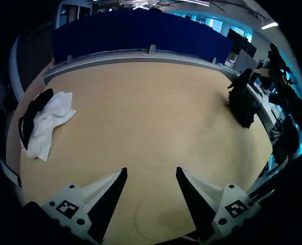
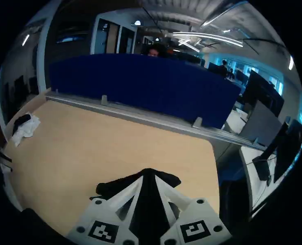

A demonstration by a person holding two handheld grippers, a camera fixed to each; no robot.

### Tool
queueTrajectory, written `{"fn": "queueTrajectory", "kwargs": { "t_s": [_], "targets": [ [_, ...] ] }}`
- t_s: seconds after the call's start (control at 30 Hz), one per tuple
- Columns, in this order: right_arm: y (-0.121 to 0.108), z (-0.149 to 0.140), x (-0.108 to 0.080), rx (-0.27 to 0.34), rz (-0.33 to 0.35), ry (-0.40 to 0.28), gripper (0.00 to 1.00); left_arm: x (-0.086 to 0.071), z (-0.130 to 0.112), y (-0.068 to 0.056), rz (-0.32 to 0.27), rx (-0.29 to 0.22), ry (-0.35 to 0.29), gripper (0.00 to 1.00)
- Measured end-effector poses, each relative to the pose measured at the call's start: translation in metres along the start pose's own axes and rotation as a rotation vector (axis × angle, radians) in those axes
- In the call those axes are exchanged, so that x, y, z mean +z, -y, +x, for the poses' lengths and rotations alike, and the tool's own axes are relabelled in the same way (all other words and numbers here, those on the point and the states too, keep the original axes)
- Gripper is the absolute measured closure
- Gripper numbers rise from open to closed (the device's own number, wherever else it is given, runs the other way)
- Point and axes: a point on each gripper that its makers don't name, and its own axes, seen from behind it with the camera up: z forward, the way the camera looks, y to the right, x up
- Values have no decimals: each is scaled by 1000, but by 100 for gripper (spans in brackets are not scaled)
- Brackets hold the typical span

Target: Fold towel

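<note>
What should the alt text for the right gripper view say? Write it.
The right hand-held gripper is shut on a black towel over a wooden table. A white towel lies at the table's far left, and a blue divider runs along the back.

Light wood table [image 1: 151,114]. Blue partition [image 1: 138,34] stands along its far edge, with a grey rail [image 1: 122,56] at its foot and small clips [image 1: 152,49] on the rail. Top of a person's head [image 2: 153,51] shows behind the partition. Dark monitor [image 2: 287,147] on a neighbouring desk [image 2: 249,163] at right. Strip lights [image 2: 200,36] on the ceiling, doorways [image 2: 112,38] at back.
</note>
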Motion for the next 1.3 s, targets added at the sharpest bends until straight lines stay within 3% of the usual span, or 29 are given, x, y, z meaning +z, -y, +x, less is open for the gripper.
{"fn": "queueTrajectory", "kwargs": {
  "t_s": [0.5,0.87,1.07,1.3],
  "targets": [
    [-25,-61,-19,87,-54,62,95,1,1,-4,-6,23,5,12],
    [-31,-142,-32,188,-107,158,95,0,1,-4,-4,28,5,12],
    [-36,-180,-35,251,-140,200,95,-2,2,-4,0,37,4,12],
    [-35,-206,-30,289,-150,237,95,-3,2,-6,3,42,4,11]
  ]
}}
